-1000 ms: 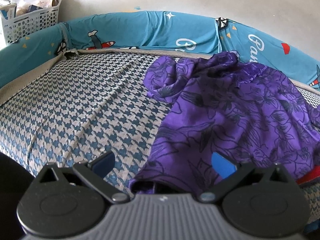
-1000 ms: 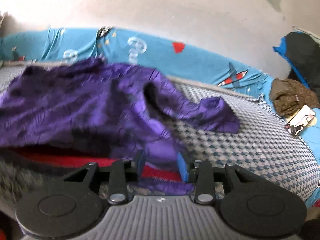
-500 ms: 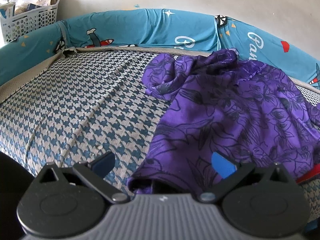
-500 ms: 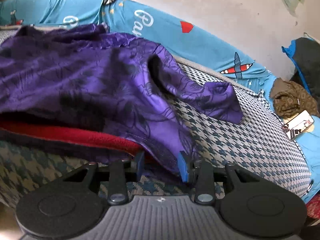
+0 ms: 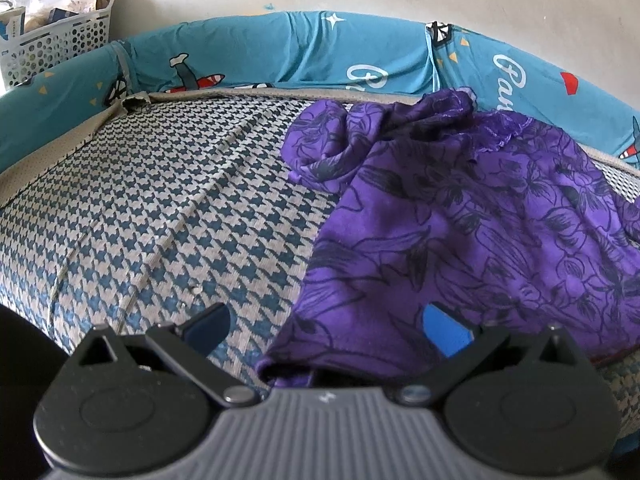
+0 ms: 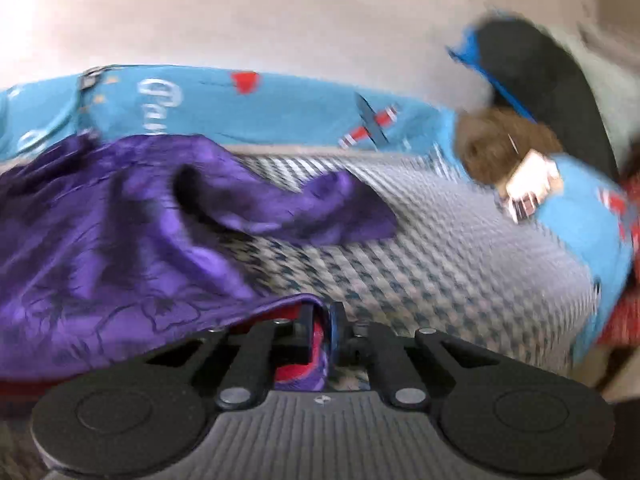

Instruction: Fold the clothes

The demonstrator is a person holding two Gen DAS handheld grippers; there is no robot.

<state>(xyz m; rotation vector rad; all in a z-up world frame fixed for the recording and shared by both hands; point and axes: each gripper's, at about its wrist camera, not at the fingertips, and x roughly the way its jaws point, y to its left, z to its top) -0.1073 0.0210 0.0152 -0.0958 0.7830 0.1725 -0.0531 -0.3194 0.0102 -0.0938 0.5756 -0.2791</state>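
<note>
Purple floral garment (image 5: 472, 240) lay on houndstooth bed (image 5: 168, 216), left gripper (image 5: 326, 326) jaws wide over its hem, right gripper (image 6: 320, 330) jaws pinched its edge.

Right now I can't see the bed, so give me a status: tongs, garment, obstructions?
Left tongs open, straddling the purple dress hem. Right tongs shut on dress corner, red cloth caught too. View blurred; nothing blocking.

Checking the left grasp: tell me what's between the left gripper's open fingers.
In the left wrist view, the purple floral garment's near hem corner and houndstooth mattress lie between the left gripper fingers.
</note>
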